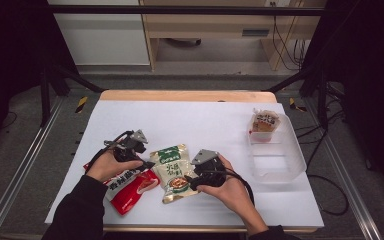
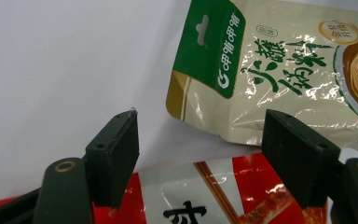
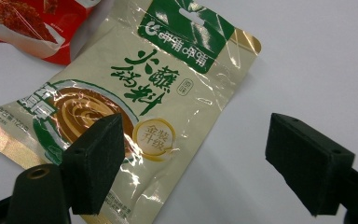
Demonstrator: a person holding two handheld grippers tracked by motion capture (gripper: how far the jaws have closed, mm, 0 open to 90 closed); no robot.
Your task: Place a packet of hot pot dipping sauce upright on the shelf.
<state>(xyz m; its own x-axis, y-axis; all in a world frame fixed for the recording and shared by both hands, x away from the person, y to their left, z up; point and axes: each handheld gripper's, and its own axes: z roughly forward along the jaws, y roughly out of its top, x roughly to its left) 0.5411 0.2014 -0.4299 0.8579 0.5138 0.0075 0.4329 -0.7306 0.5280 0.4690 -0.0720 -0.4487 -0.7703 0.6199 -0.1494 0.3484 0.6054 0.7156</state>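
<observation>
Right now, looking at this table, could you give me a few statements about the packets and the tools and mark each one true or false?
1. The green-topped beige pouch lies flat on the white table. True.
2. The red packet sits inside the clear bin. False: it lies on the table, beside the beige pouch.
3. The right tool has its jaws apart, gripping nothing. True.
4. The clear bin holds no packet. False: one small packet stands at its far end.

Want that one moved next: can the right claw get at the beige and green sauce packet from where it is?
Probably yes. The right claw hangs open right over the beige and green sauce packet, which lies flat on the table with nothing across it; the red packet lies off to one side.
</observation>
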